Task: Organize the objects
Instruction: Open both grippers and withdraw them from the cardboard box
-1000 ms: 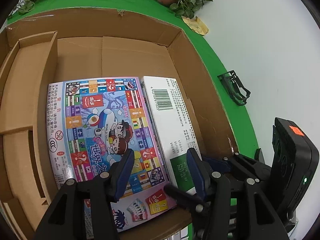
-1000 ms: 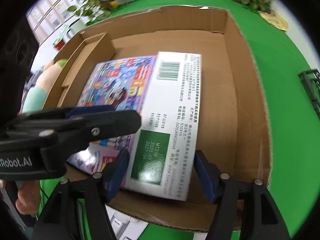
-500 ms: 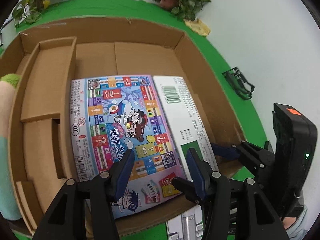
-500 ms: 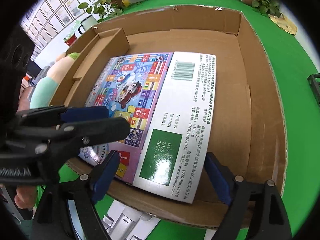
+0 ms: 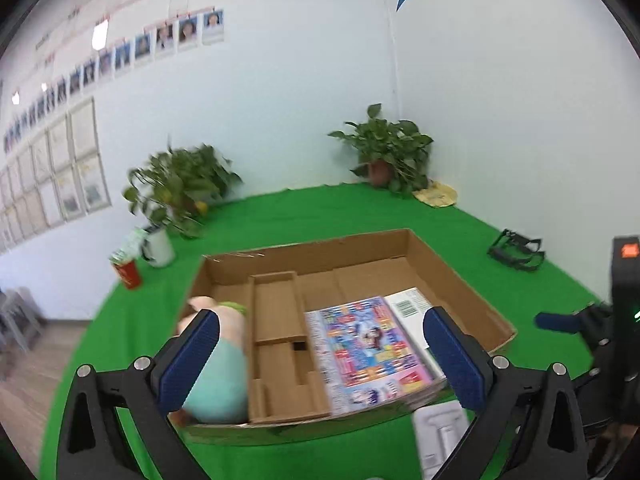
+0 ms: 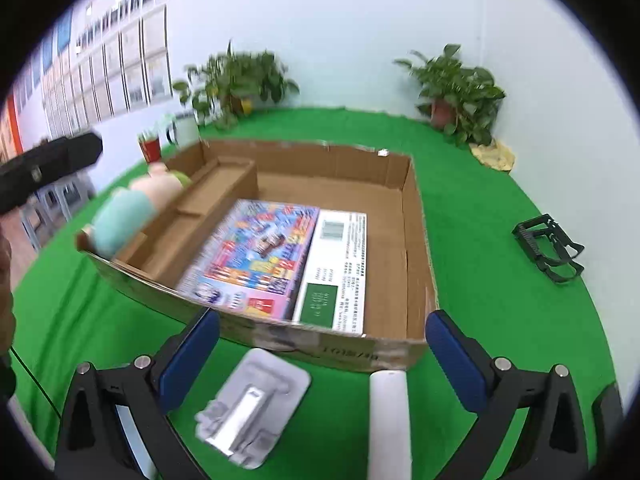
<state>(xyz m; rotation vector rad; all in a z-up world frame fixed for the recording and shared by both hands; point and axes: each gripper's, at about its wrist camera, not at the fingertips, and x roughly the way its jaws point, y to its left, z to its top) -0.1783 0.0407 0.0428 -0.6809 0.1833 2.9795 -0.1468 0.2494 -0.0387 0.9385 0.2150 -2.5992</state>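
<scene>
Green cloth (image 5: 280, 216) covers the whole table, running back to pale walls lined with framed sheets and portrait photos (image 5: 132, 48). Taking the cardboard box (image 6: 416, 248) as the landmark: behind its far left corner stand a red cup (image 5: 129, 273), a white mug (image 5: 160, 246) and a leafy plant (image 5: 180, 188); behind its far right corner, a second potted plant (image 5: 388, 160); well off to its right lies a black wire rack (image 6: 548, 250).

Inside the box, left to right: a plush toy (image 6: 128, 208) in the leftmost compartment, cardboard dividers (image 5: 280, 340), then the colourful board-game box (image 6: 256, 256) lying flat against the near wall with its white barcode side (image 6: 336, 268) turned rightward.

In front of the box, outside it, a grey blister pack (image 6: 252, 404) and a white cylinder (image 6: 390, 420) lie on the cloth; both are motion-blurred, and the cylinder runs out of frame. The plush's face is hidden behind a blue pad in the left view.

The left gripper (image 5: 320, 356) now gapes wide with nothing between its pads; half a second ago it was narrow and right over the game box. The right gripper (image 6: 320, 356) is likewise spread wide and empty. Both have pulled back and tilted up, so the room has swung into view, and the game box stays put in the box.
</scene>
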